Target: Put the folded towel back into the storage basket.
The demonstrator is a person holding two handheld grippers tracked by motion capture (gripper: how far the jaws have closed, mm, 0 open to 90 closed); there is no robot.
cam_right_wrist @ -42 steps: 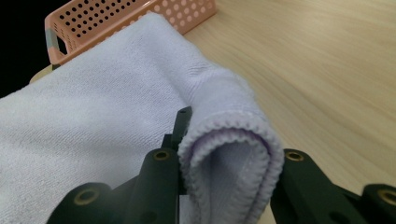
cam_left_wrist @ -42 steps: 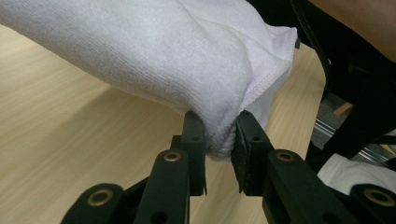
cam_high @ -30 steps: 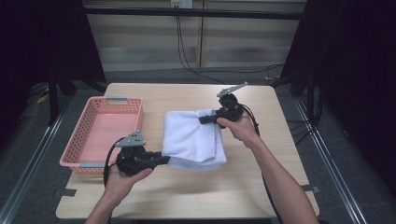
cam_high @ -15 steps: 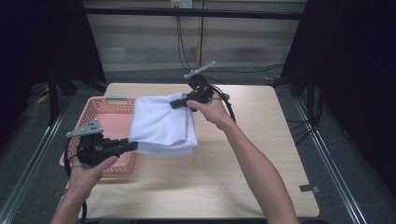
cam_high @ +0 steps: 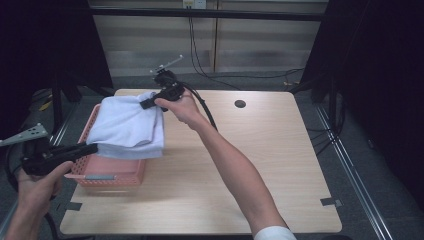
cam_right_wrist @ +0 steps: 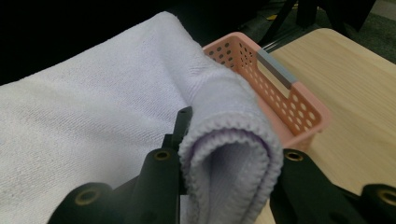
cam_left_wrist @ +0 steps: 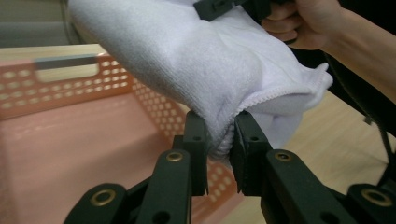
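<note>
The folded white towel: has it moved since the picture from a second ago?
Yes. The folded white towel, clamped by the left gripper and right gripper, has gone leftward from mid-table to over the pink basket.

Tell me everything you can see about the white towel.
The towel is white terry cloth, folded in several layers, with a stitched hem at its edges. It hangs in the air over the pink basket, sagging a little. The left tool pinches its near folded edge, and the right tool grips its far folded edge. Nothing else touches it.
</note>
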